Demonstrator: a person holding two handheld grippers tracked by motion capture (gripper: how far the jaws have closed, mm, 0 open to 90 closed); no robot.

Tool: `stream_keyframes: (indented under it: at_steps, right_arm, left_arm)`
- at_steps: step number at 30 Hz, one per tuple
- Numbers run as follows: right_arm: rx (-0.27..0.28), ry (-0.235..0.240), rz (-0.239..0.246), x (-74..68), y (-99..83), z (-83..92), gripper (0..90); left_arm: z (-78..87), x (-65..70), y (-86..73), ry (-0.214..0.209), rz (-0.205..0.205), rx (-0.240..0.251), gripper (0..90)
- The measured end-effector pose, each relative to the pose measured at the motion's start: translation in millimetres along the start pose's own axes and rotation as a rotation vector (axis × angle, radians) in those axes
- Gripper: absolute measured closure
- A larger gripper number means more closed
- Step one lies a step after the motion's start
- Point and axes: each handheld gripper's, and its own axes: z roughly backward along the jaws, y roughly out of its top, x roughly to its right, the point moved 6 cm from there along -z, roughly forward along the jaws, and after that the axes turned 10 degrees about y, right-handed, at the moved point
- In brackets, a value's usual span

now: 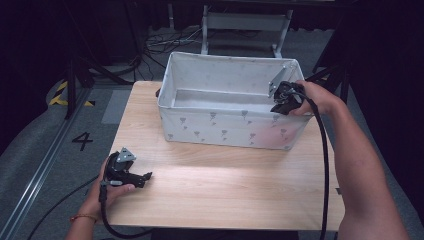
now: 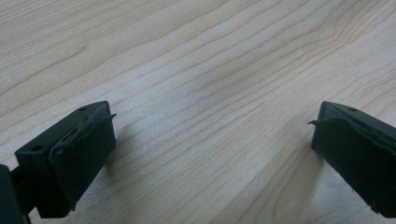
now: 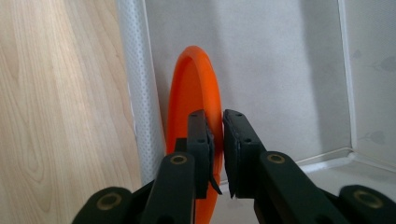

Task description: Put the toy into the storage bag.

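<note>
Two grippers in play, doing very different things. Right gripper is down inside the white fabric storage bin at its near-right corner, jaws clamped on the rim of an orange plastic disc, prob. a plate or frisbee-type thing; can't tell which. Disc stands on edge, nearly vertical, right up against the bin's near wall, w/ its lower part hidden behind the jaws. In the high view the right gripper sits just over the bin's rim and the disc isn't discernible there, though a faint pinkish glow shows through the fabric below the hand.

Left gripper is spread wide w/ nothing between the jaws, hovering low over bare wooden tabletop. High view puts it near the table's front-left, well apart from the bin.

Risks, as I judge them:
- Grip is only on a thin edge, narrow pad contact. Disc could pivot or swing in the jaws if lifted fast, or slip out and drop back into the bin.
- Disc is tight to the soft wall. Pulling up at an angle may snag the rim fabric and drag or tip the bin, since nothing steadies it; left gripper is too far off to brace.
- Bin is light fabric, likely slides on smooth wood.
- Right cable trails along the forearm; could catch the bin corner.

Safer bet: lift straight up, slow, bring the left in to hold the bin.
</note>
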Motion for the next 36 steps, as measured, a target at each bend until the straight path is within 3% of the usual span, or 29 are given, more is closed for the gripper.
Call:
stream_keyframes:
  at_steps: [5, 13, 18, 23, 28, 30, 33, 36]
  right_arm:
    - [0.004, -0.015, -0.011, -0.3, -1.2, -0.2, 81.6]
    - [0.066, -0.084, -0.050, -1.0, -0.9, 8.9, 69.4]
    - [0.207, -0.147, -0.104, -4.6, 1.2, 25.4, 59.6]
    - [0.311, -0.170, -0.139, -9.4, -0.9, 31.7, 51.8]
    - [0.398, -0.253, -0.227, -8.3, -9.1, 38.4, 38.7]
    - [0.495, -0.288, -0.291, -9.6, -12.0, 44.8, 32.7]
    - [0.567, -0.342, -0.338, -15.7, -17.4, 49.9, 29.7]
    - [0.621, -0.355, -0.366, -24.5, -23.0, 52.8, 28.5]
  left_arm:
    - [-0.4, 0.3, 0.3, -0.004, 0.000, -0.003, 0.0]
    - [-0.5, 0.3, 0.3, -0.005, -0.001, -0.002, 0.1]
    - [-3.1, 0.5, 3.4, -0.020, -0.014, -0.003, 0.1]
    - [-3.6, -0.4, 4.2, -0.016, -0.025, 0.001, 0.1]
    - [-3.4, 0.0, 3.9, -0.015, -0.021, -0.001, 0.2]
    - [-2.8, 0.7, 3.2, -0.018, -0.015, -0.005, 0.3]
    - [-2.2, 0.2, 2.9, -0.009, -0.018, -0.003, 0.4]
    - [-2.0, 0.0, 2.8, -0.006, -0.018, -0.003, 0.4]
